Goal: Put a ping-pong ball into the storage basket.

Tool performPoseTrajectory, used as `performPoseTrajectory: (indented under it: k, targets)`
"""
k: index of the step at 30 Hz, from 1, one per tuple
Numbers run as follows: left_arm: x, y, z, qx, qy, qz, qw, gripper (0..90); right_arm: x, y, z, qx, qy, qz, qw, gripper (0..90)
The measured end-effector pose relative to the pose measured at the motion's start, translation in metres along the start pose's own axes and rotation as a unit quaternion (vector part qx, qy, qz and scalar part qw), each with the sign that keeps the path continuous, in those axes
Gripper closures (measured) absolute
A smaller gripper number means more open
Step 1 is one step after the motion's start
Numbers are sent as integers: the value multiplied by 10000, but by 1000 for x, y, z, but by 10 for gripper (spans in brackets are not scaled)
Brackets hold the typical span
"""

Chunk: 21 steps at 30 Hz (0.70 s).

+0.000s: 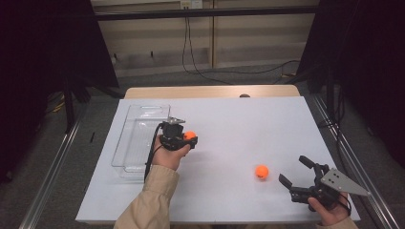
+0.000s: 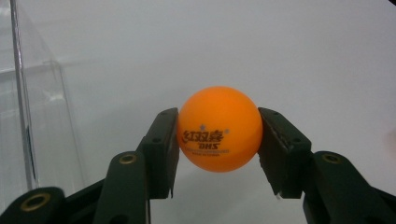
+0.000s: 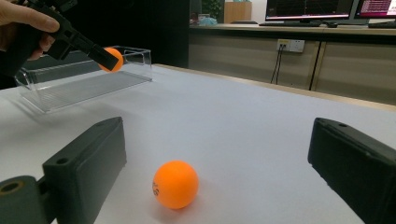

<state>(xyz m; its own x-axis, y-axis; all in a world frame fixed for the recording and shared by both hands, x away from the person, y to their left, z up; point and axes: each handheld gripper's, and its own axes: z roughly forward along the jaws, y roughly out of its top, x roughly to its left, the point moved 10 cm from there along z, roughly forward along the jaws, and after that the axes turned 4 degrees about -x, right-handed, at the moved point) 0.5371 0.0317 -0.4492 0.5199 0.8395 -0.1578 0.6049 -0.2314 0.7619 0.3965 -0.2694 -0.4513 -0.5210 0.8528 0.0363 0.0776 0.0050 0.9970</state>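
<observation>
The left hand-held gripper (image 1: 191,139) is closed on an orange ball (image 1: 189,135); the left gripper view shows both jaw pads pressed against the ball's sides, with the printed logo facing the camera. In the high view this held ball sits just beside the right wall of the clear plastic bin (image 1: 143,114), which lies on the white tabletop (image 1: 239,124) toward its left edge. From the right gripper view the ball appears lifted off the surface, level with the bin's rim or a little above it.

By the look of it, the work is putting the balls into the bin, and it stands about halfway: one ball is picked up and brought to the bin but not yet over it or released, and no ball can be seen inside the bin. What is left is a short carry over the near wall and a release.

The second orange ball (image 1: 261,171) lies on the tabletop toward the near right corner, untouched. The right hand-held gripper (image 1: 295,172) has its jaws wide open and holds nothing; it rests low near the front edge, with that ball just ahead of the jaws, as the right gripper view shows.

Nothing else lies on the surface between either ball and the bin. The only obstacle is the bin's own wall, which the held ball must clear.
</observation>
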Motion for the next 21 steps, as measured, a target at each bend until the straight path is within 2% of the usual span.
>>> performPoseTrajectory:
  k: [8,9,13,17,18,21]
  targets:
    - [3,3,-4,-9,51,-63,10000,510,0,0,0,-4,-1,3,10000,42]
    - [4,3,-5,29,21,-10,10000,510,0,0,0,-4,-1,3,10000,42]
    - [4,3,-6,38,18,-44,10000,510,0,0,0,-5,4,-4,10000,42]
    - [4,4,-8,52,-47,27,10000,511,0,1,0,-27,-20,19,10000,42]
    - [3,5,-8,17,-35,-28,10000,510,-1,1,0,-5,1,-22,10000,42]
    - [5,4,-11,88,-34,55,9999,510,-1,1,0,-4,-11,-23,10000,42]
